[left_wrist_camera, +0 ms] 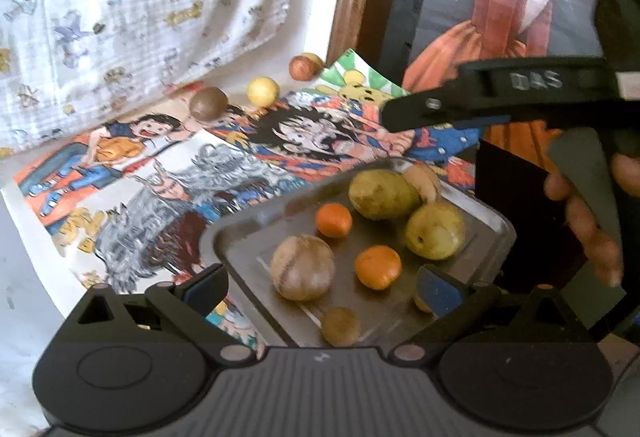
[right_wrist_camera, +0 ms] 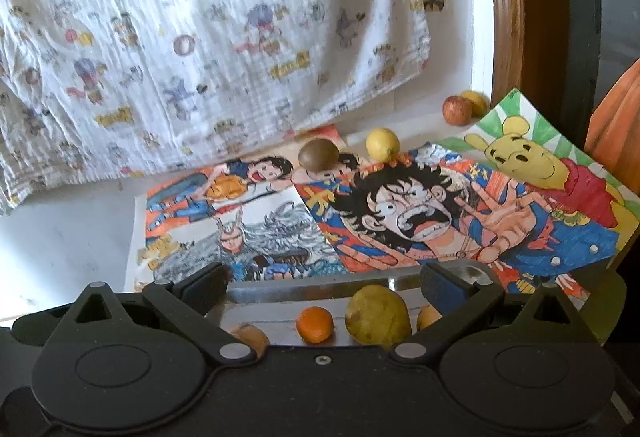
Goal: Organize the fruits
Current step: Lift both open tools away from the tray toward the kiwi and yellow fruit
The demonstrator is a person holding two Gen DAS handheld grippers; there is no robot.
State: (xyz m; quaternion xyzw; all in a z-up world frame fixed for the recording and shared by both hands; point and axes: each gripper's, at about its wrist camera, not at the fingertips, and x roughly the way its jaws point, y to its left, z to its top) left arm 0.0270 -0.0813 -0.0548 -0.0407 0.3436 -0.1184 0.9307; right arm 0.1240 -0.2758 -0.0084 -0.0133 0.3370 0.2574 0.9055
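Both grippers wide over the tray

Left gripper (left_wrist_camera: 320, 287) hung wide open, empty, over the tray (left_wrist_camera: 496, 225); right gripper (right_wrist_camera: 324, 283) likewise at its far rim. Posters (right_wrist_camera: 400, 213) lay beyond the tray. On the tray: pears (left_wrist_camera: 382, 195), oranges (left_wrist_camera: 378, 267). Past the posters sat a lemon (right_wrist_camera: 383, 143).

white surface (right_wrist_camera: 60, 229), covered toward the right by overlapping cartoon drawings (right_wrist_camera: 400, 213). metal tray (left_wrist_camera: 486, 221) sitting on the drawings at the near right edge. loose on the far side: brown round fruit (right_wrist_camera: 319, 155) and yellow fruit (right_wrist_camera: 383, 143) at the drawings' far edge, red apple (right_wrist_camera: 457, 109) touching another yellow fruit (right_wrist_camera: 476, 101) in the back corner. printed cloth (right_wrist_camera: 200, 37) draped down onto the far side.
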